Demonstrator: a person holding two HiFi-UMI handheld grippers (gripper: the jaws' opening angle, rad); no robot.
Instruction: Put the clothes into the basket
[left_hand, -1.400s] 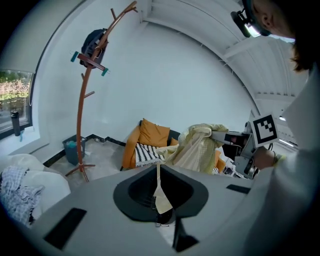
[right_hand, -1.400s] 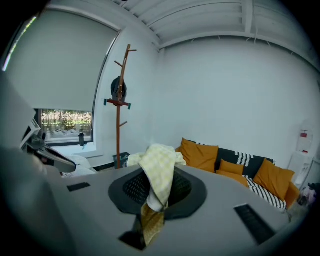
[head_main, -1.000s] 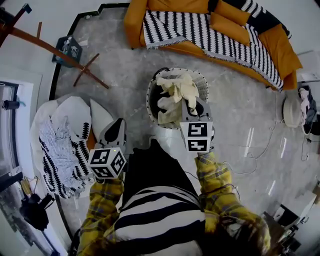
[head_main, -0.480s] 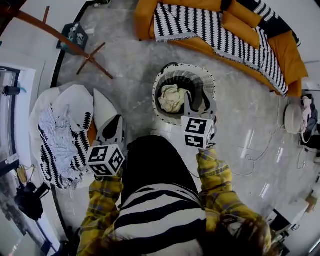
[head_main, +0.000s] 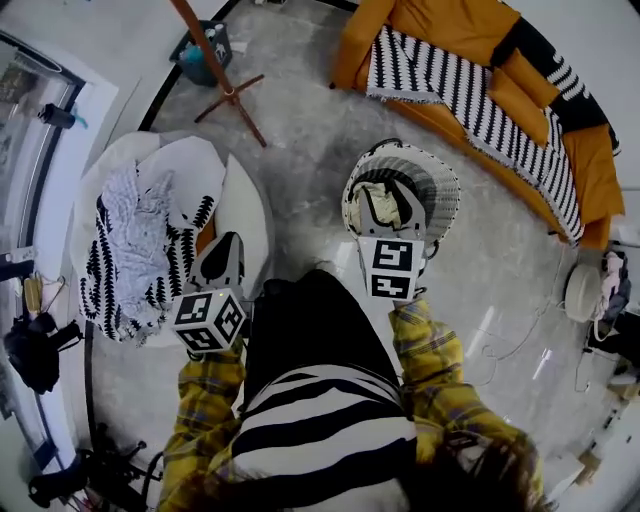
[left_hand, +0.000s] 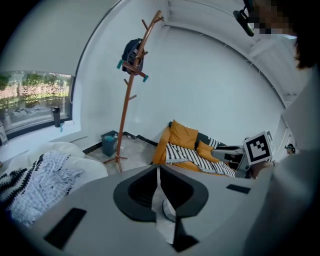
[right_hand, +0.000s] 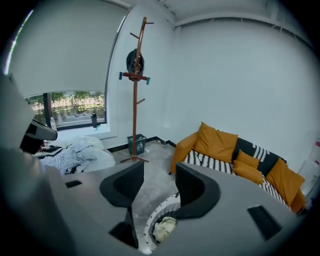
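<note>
Crumpled cream garment (right_hand: 164, 228) lies in the round striped basket (head_main: 446, 196).
The right gripper (head_main: 388, 200), jaws just opened, is empty; the clenched, empty left gripper (head_main: 228, 242) is nearer the black-and-white clothes heap (head_main: 135, 240), at its nine o'clock.

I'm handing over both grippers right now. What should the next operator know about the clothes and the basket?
Left gripper: shut, empty.
Right gripper: above the basket; its jaws have just been opening, with nothing between them.
Done: a cream garment lies in the basket.
Left to do: the black-and-white clothes on the white seat, on the left gripper's side, go into the basket.
</note>
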